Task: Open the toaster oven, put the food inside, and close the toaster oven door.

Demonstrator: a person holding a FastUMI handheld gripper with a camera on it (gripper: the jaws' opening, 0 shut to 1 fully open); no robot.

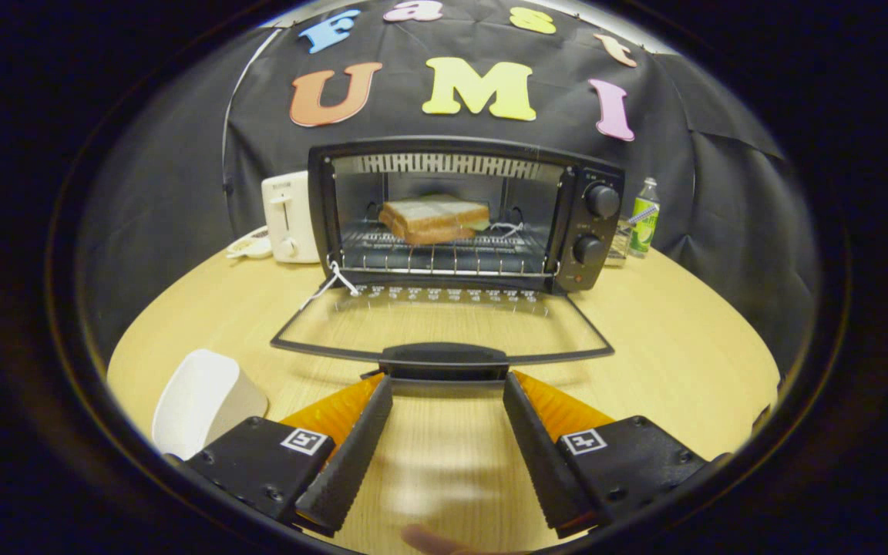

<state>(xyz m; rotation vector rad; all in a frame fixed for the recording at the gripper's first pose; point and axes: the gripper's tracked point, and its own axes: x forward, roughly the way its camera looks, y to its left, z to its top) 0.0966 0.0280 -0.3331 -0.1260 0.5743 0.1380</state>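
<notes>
A black toaster oven [465,212] stands at the back of the wooden table with its glass door [444,322] folded down flat toward me. A sandwich of toasted bread [435,218] lies on the wire rack [444,258] inside. The door's black handle [444,361] sits just ahead of my fingertips. My gripper [448,381] is open, its two fingers spread about as wide as the handle, with nothing between them. Bare table shows in the gap.
A white toaster [288,218] stands left of the oven, with a small white dish [250,247] beside it. A green bottle [644,216] stands to the oven's right. A white plate [201,401] lies on the table [683,347] left of my left finger.
</notes>
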